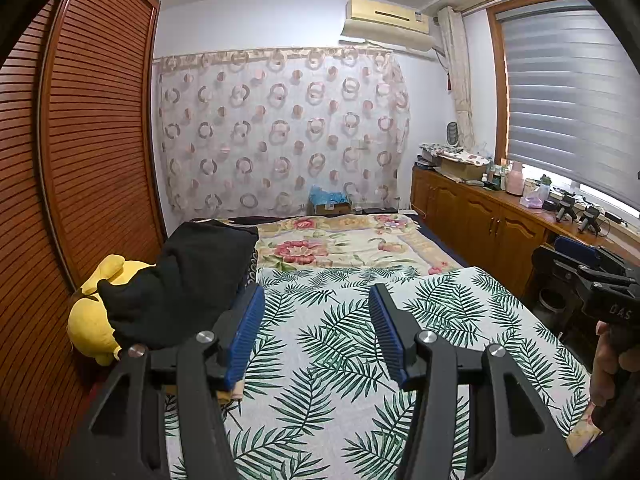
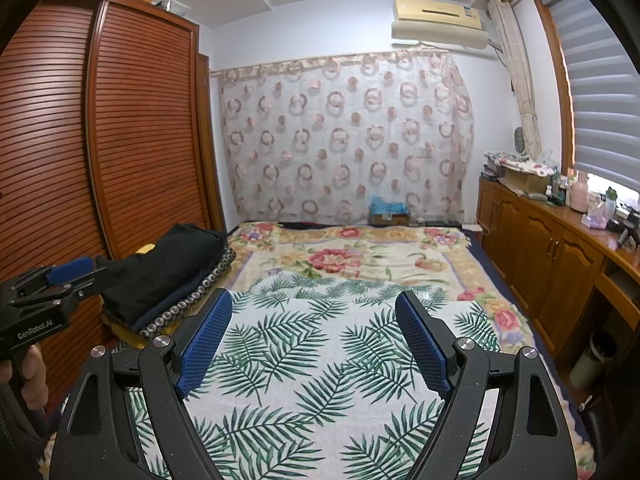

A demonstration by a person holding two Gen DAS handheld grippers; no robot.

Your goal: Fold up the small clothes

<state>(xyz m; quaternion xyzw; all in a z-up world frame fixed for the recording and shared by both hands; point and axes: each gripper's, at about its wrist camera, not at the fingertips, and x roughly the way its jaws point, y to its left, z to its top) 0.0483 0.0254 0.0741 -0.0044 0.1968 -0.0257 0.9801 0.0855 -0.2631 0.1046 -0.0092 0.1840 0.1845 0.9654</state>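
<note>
Wardrobe (image 1: pixel 92 128), louvred brown wood, is seen along the left wall. Bed (image 2: pixel 452 256) is covered by a floral blanket at the far end, with a leaf-print sheet (image 1: pixel 320 344) spread over the near half. A circle-pattern curtain (image 2: pixel 344 136) is hung on the far wall, an AC unit (image 1: pixel 386 20) mounted above it. A cabinet (image 1: pixel 480 220) with clutter on top is set along the right side under a window with blinds.

Clothes (image 1: pixel 192 276): a dark pile is stacked at the bed's left edge, next to the wardrobe, partly lying on a yellow plush (image 1: pixel 90 320). In the right wrist view the pile is seen as several folded layers, black on top, a studded-pattern piece below. Nothing is laid out on the sheet between the grippers.

Left gripper (image 1: pixel 316 312): blue pads spread wide, nothing pinched, held above the sheet, just right of the pile. Right gripper (image 2: pixel 314 320): pads likewise spread apart, nothing held, above the sheet's middle. Each gripper is caught at the edge of the other's view, gripped by a hand (image 1: pixel 604 368).
</note>
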